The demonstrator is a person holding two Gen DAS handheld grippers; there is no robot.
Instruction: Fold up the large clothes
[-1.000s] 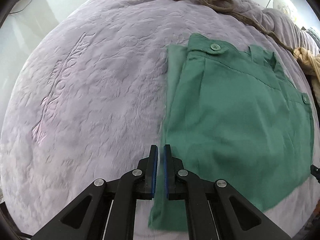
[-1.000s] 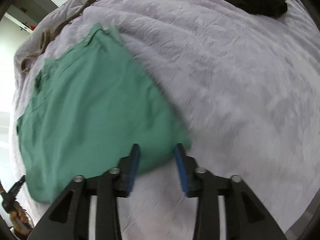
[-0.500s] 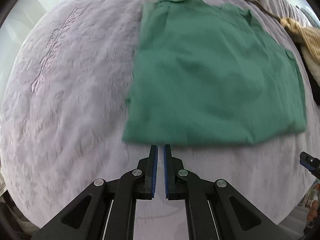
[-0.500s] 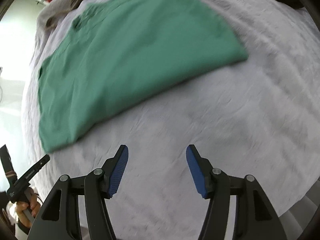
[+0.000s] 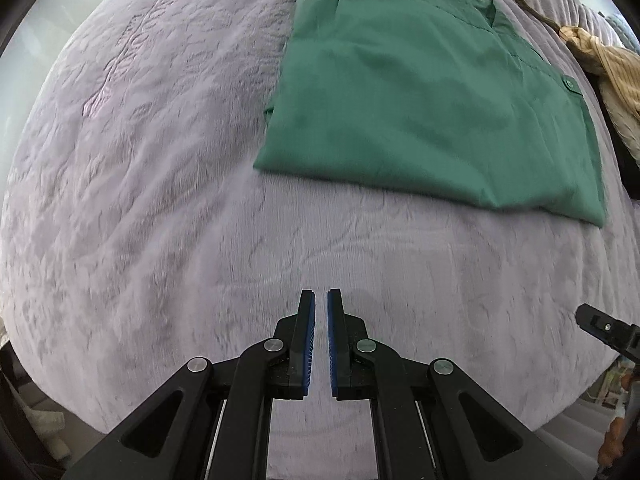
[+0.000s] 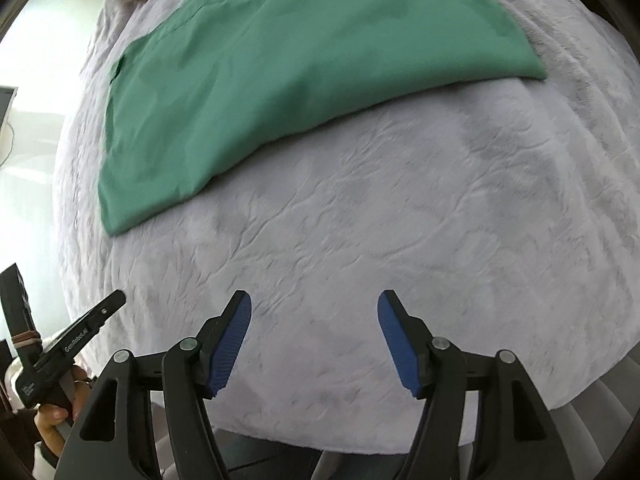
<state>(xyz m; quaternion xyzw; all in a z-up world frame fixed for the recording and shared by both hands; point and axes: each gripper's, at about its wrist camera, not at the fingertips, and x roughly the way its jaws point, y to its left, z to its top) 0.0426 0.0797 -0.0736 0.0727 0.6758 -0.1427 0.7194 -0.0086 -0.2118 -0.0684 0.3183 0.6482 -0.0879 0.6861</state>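
Note:
A folded green garment [image 5: 432, 92] with buttons lies flat on the lavender bedspread [image 5: 160, 200], in the upper part of both views [image 6: 304, 60]. My left gripper [image 5: 321, 300] hovers over bare bedspread short of the garment's near edge; its jaws are opening, only a narrow slit apart, and nothing is between them. My right gripper [image 6: 314, 308] also hangs over bare bedspread, away from the garment; its jaws are opening wide and hold nothing. Each gripper shows at the edge of the other's view: the right [image 5: 600, 326], and the left [image 6: 80, 332] in a hand [image 6: 52, 416].
A tan garment [image 5: 612, 68] and a brown cord [image 5: 520, 0] lie at the far right of the bed. The bedspread [image 6: 400, 220] drops off at the near edge just below both grippers. Embossed lettering [image 5: 136, 52] marks the cover at the left.
Both grippers have drawn back from the green garment toward the bed's near edge. The right jaws have spread wider. The garment now lies free and farther away in both views.

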